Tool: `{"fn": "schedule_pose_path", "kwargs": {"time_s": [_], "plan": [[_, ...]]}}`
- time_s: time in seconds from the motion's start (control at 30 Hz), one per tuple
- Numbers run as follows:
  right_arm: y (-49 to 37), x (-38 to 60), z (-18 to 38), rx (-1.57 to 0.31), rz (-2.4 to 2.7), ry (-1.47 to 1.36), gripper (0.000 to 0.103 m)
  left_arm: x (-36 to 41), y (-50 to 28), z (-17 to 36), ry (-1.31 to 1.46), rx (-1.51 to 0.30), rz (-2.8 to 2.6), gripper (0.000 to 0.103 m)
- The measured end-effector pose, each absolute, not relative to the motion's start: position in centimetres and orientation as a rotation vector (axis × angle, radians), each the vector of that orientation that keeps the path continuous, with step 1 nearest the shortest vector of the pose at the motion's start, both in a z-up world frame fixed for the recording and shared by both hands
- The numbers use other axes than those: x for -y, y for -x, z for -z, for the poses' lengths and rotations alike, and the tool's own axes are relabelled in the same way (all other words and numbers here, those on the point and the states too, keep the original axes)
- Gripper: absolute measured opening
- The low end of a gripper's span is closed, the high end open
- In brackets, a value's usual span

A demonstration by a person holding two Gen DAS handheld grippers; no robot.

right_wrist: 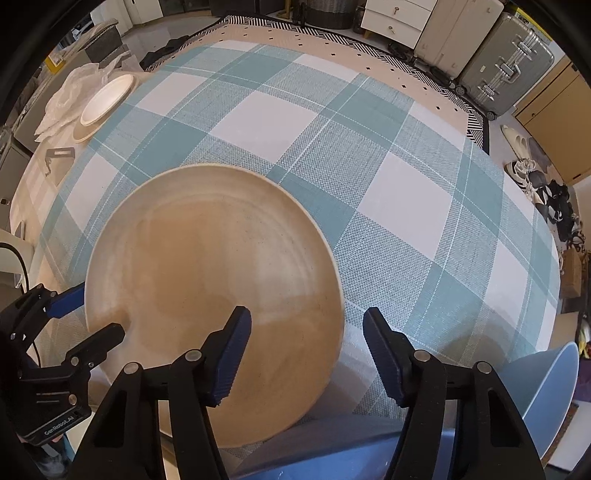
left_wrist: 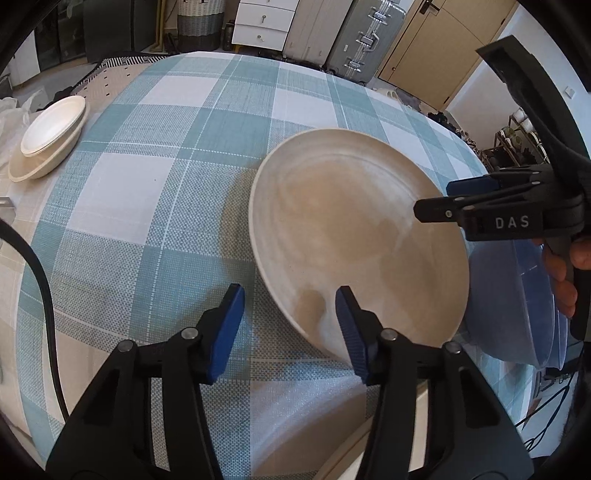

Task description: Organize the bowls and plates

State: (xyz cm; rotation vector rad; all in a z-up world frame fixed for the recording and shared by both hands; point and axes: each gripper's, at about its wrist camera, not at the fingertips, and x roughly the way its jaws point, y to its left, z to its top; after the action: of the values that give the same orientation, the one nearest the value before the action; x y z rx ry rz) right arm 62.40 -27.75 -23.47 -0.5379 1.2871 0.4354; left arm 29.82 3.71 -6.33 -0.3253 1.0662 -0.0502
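Checked teal-and-white cloth [left_wrist: 177, 192] covers the table, with a grey suitcase [left_wrist: 364, 40] and white drawers [left_wrist: 264, 22] behind it at 12 o'clock. A big beige plate [left_wrist: 354, 236] sits tilted at the centre of the left wrist view, leaning on a blue bowl [left_wrist: 517, 306] at 3 o'clock. The left gripper [left_wrist: 290, 332] has its fingers apart, straddling the plate's near rim. The right gripper [right_wrist: 306, 354] also has its fingers wide apart, one over the plate [right_wrist: 210, 295] and one over the cloth [right_wrist: 369, 166]. White stacked plates [left_wrist: 51, 136] rest well apart at 10 o'clock.
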Motion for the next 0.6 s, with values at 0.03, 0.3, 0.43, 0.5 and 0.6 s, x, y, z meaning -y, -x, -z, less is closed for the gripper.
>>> {"fn": "schedule_pose_path", "kwargs": {"time_s": [0.03,0.3,0.43,0.5,0.6], "plan": [[-62.6,27.7,23.7,-1.291,-0.439,0.532,0.063,-3.7,-29.8,6.3,0.325,-1.066,0.053,0.043],[-63.0,27.8,24.9,-1.315,-0.432,0.515,0.046,-3.6,-29.6,6.4,0.335,-1.075,0.087,0.033],[-62.6,27.8,24.8,-1.305,-0.433,0.517,0.041,-3.6,-29.4,6.4,0.336,-1.070,0.079,0.030],[-62.2,27.8,24.7,-1.300,-0.431,0.521,0.039,-3.8,-29.3,6.5,0.349,-1.073,0.079,0.029],[-62.0,28.0,24.3,-1.281,-0.429,0.502,0.032,-4.1,-29.3,6.3,0.350,-1.070,0.065,0.027]]}}
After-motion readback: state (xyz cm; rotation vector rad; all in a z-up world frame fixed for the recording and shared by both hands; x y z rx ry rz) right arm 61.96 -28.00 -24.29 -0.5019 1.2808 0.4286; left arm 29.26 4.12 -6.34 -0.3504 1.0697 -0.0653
